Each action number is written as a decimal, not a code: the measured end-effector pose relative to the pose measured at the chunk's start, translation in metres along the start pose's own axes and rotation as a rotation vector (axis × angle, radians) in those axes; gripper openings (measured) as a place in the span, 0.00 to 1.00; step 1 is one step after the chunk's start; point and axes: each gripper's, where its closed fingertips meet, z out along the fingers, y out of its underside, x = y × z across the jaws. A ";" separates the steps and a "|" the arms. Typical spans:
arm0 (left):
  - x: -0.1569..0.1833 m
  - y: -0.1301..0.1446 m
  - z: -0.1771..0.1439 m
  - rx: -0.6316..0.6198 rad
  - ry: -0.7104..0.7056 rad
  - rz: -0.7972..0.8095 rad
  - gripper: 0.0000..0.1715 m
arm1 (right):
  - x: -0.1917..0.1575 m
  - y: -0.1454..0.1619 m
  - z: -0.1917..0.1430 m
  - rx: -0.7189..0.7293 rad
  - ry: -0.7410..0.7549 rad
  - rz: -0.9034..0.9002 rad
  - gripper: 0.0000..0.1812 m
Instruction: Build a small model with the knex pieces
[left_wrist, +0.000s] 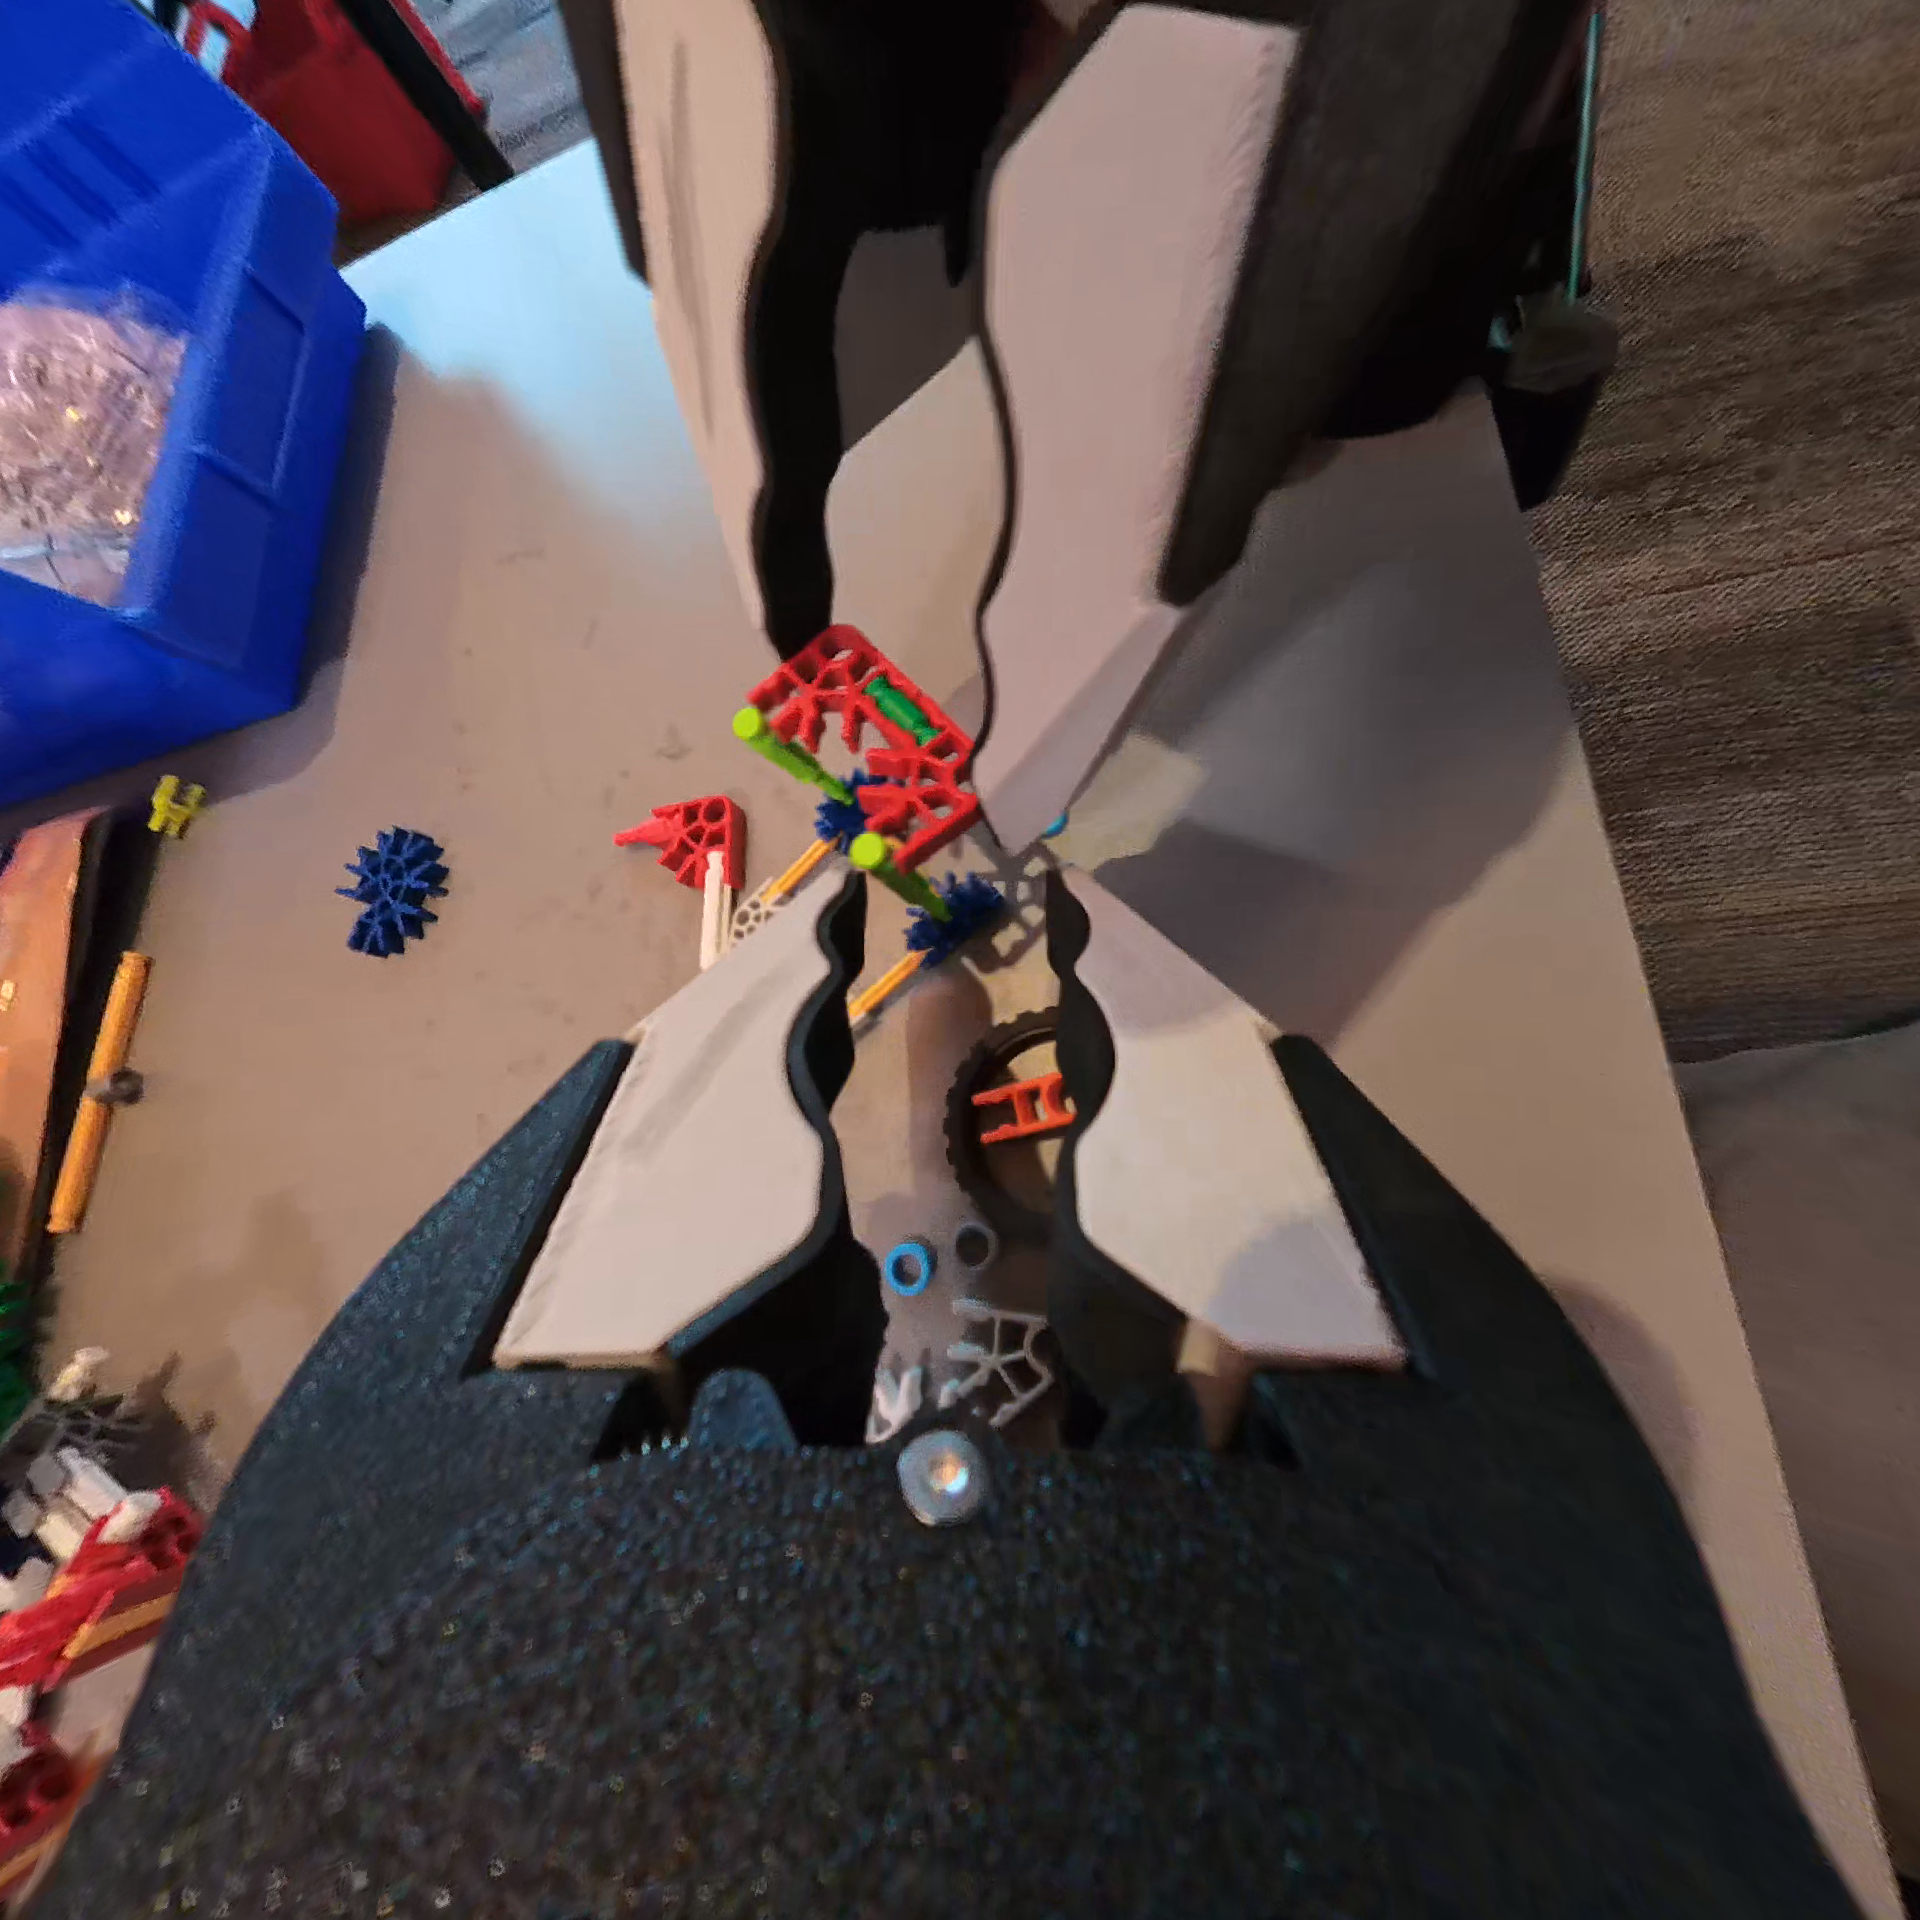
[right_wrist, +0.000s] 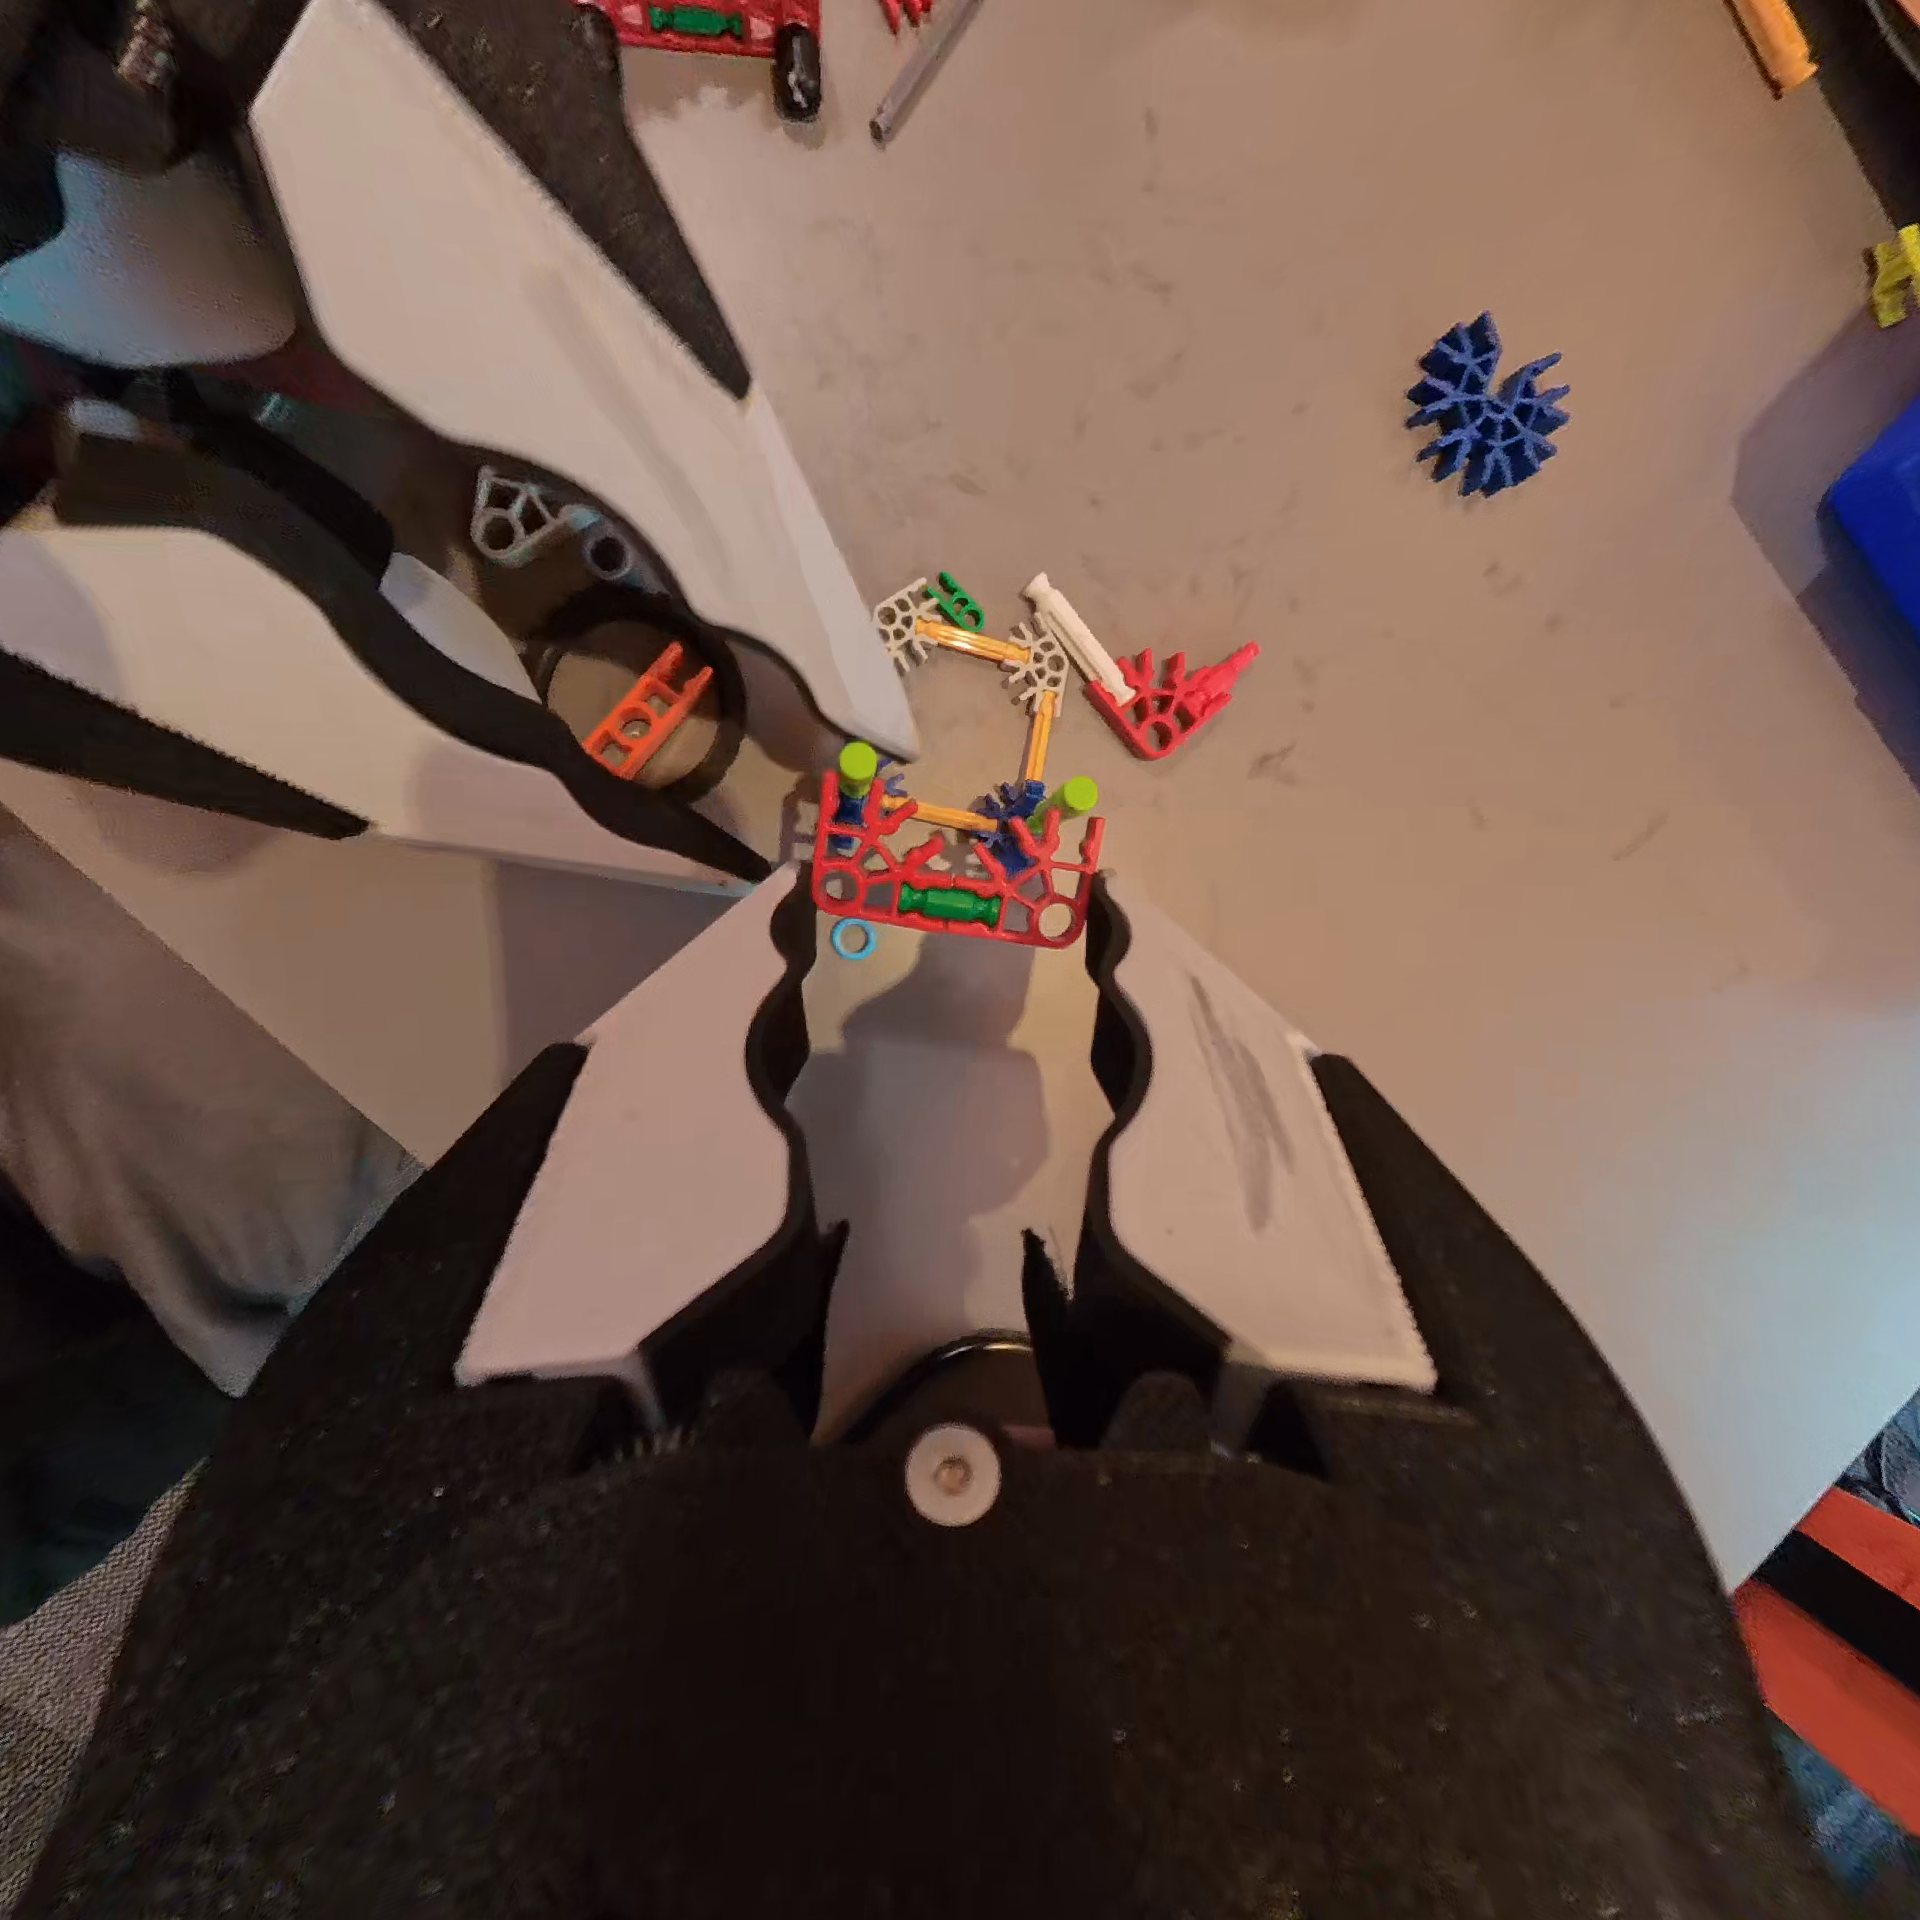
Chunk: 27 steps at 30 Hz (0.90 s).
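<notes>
My right gripper (right_wrist: 945, 883) is shut on a red piece (right_wrist: 951, 899), two red connectors joined by a short dark green rod. It holds the piece against two lime green rods (right_wrist: 1065, 800) that stand up from a small frame of orange rods (right_wrist: 977, 644) with blue and grey connectors on the table. My left gripper (left_wrist: 951, 883) closes on the frame's near corner, with a blue connector (left_wrist: 940, 925) and a grey connector (left_wrist: 1013, 899) between its fingertips. In the left wrist view the right gripper (left_wrist: 891, 701) comes down from above with the red piece (left_wrist: 868, 727).
A loose blue snowflake connector (right_wrist: 1488, 407) lies apart. A red connector on a white rod (right_wrist: 1164, 696), a black tyre (left_wrist: 971, 1164) with an orange connector inside, and a light blue ring (right_wrist: 852, 938) lie near the frame. A blue bin (left_wrist: 208, 468) stands left. The table edge (left_wrist: 1621, 935) runs right. The tips of both grippers are at nearly the same place.
</notes>
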 end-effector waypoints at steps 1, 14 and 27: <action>-0.001 0.000 0.001 -0.005 -0.019 0.025 0.18 | 0.002 -0.001 0.000 0.000 0.006 0.001 0.28; -0.016 0.000 0.006 -0.025 -0.142 0.218 0.15 | 0.009 -0.006 0.007 0.051 0.005 0.018 0.28; -0.016 0.003 0.019 -0.131 -0.186 0.517 0.16 | 0.014 0.006 0.020 0.183 -0.006 0.056 0.28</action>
